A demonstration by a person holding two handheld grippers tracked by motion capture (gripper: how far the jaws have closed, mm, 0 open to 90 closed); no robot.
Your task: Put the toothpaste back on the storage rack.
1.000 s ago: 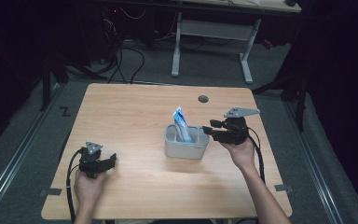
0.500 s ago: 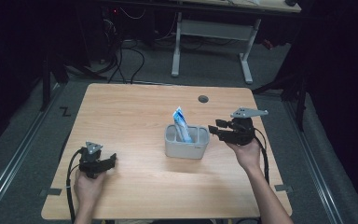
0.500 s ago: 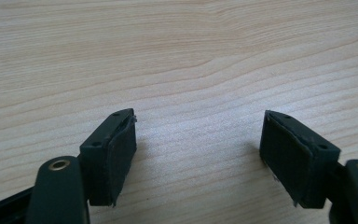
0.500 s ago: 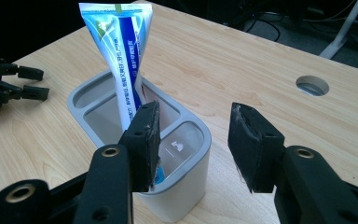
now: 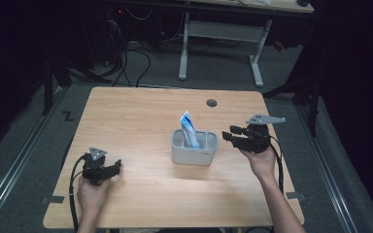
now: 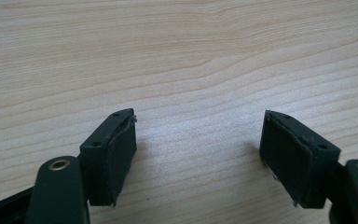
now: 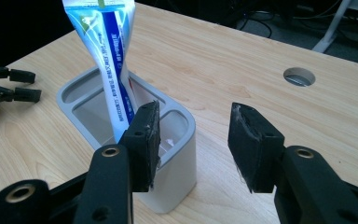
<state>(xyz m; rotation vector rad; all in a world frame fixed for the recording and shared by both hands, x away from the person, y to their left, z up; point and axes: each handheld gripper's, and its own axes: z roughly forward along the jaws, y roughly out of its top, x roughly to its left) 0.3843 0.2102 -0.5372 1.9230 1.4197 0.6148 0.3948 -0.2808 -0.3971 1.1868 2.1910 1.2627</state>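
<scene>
A grey holder [image 5: 194, 147] [image 7: 121, 135] with compartments stands near the table's middle. A blue and white toothpaste tube [image 5: 189, 128] [image 7: 109, 51] leans upright in it. My right gripper [image 5: 228, 136] [image 7: 193, 144] hovers just right of the holder, jaws pointing at it, open with nothing between them. My left gripper [image 5: 117, 166] [image 6: 198, 154] rests low at the table's front left, open over bare wood.
The wooden table [image 5: 141, 121] has a round cable hole [image 5: 211, 103] [image 7: 299, 76] near its far edge. Cables trail from both grippers. A white desk frame [image 5: 221, 36] stands on the floor behind the table.
The right gripper has drawn slightly back to the right from the holder. The left gripper has not moved.
</scene>
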